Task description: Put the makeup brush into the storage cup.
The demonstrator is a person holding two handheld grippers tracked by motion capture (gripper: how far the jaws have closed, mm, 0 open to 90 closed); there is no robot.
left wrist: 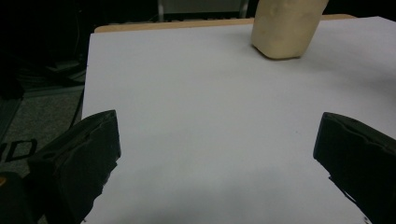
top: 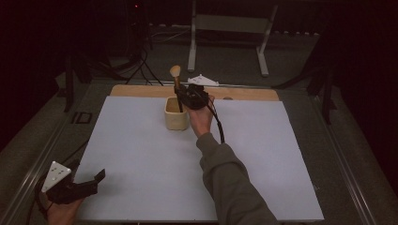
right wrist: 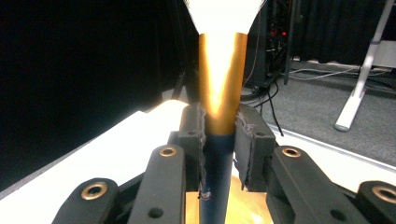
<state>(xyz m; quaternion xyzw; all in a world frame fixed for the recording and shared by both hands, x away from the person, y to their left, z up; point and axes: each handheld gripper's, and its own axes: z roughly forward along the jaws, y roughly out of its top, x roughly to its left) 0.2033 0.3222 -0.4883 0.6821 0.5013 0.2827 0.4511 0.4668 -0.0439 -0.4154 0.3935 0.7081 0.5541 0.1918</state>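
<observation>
While the white counter [top: 141,154] lies bare and wide between the two hands, the cream cup [top: 176,115] stands near its far edge, well clear of both side edges. Over that cup the right gripper [top: 187,99] has its fingers [right wrist: 191,135] clamped on the makeup brush [top: 176,82], just where the gold ferrule meets the dark handle; the bristles rise above the fingers, the handle drops into the cup below. At the near left corner the left gripper [top: 87,180] rests, fingers [left wrist: 88,158] spread wide with only bare counter between them.
</observation>
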